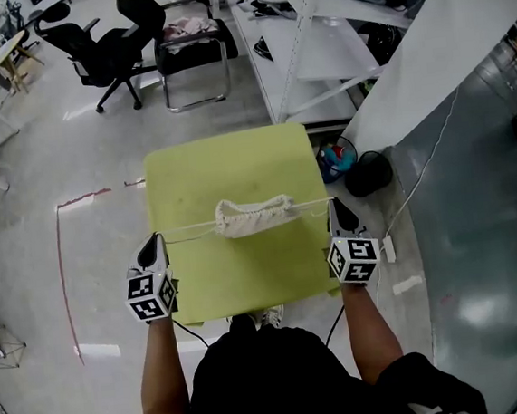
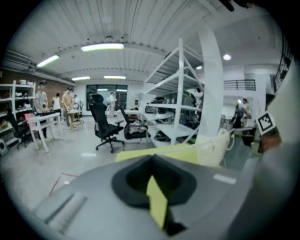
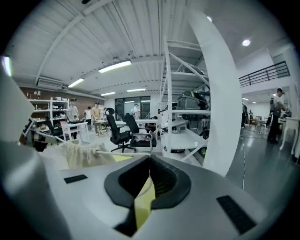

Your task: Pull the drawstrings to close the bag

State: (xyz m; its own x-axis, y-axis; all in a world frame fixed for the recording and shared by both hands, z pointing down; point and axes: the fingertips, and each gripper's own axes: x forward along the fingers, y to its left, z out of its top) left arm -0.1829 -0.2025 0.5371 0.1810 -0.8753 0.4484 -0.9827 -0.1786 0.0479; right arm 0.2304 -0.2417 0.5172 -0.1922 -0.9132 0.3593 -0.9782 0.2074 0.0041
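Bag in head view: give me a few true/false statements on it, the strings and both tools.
1. The bag sits between the left tool and the right tool. True.
2. The left tool is open and empty. False: it is shut on the left drawstring.
3. The right drawstring runs taut from the bag to the right tool. True.
4. The table is red. False: it is yellow-green.
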